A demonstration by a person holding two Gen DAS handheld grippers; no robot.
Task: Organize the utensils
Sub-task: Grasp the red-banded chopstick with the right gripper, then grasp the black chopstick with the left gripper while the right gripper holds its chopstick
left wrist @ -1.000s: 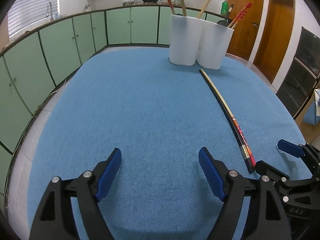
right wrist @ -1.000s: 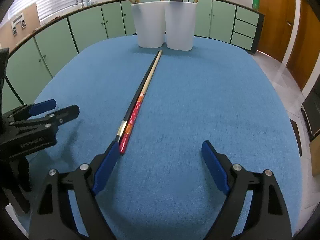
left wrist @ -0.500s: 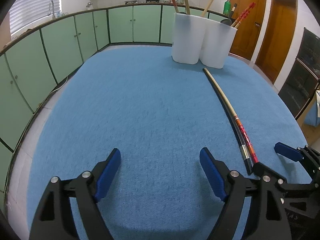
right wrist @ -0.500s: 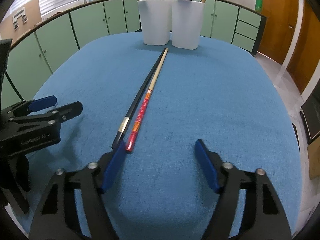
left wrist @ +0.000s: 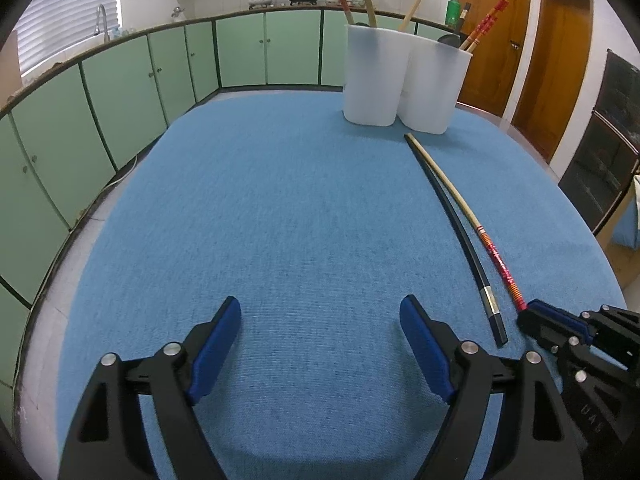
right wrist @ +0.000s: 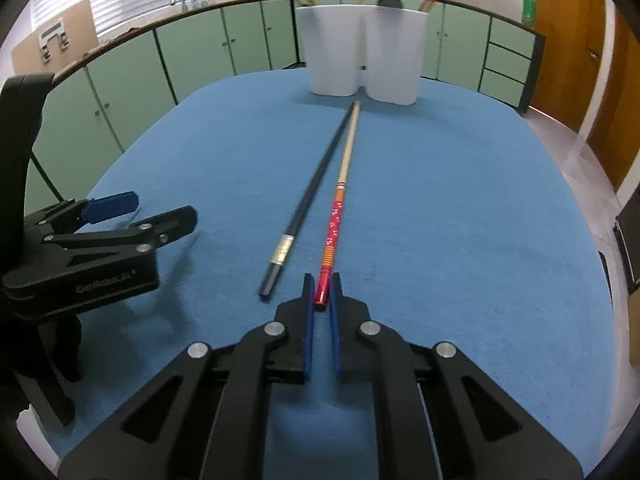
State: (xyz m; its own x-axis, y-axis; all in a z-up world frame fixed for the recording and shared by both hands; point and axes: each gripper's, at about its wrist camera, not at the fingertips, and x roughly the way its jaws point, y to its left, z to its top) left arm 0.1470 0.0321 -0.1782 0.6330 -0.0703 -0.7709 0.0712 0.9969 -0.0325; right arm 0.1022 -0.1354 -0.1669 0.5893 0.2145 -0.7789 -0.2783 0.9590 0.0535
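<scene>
Two chopsticks lie side by side on the blue table cloth (left wrist: 280,220), pointing toward two white holders. One is a red-patterned chopstick (right wrist: 335,224) with a pale wooden tip; the other is a black chopstick (right wrist: 308,200) with a silver band. My right gripper (right wrist: 321,292) is shut on the near red end of the patterned chopstick. The same chopstick (left wrist: 472,220) and black chopstick (left wrist: 460,236) show in the left wrist view, right of my left gripper (left wrist: 320,328), which stands open over bare cloth with nothing between its fingers.
Two white holders (left wrist: 400,80) with several utensils stand at the far side of the table (right wrist: 360,52). Green cabinets ring the room, wooden doors stand at the right. The left gripper (right wrist: 120,220) appears at the left in the right wrist view.
My right gripper's jaws have closed from wide open onto the red end of the patterned chopstick, after shifting slightly left onto it. The left gripper has stayed where it was, still open.
</scene>
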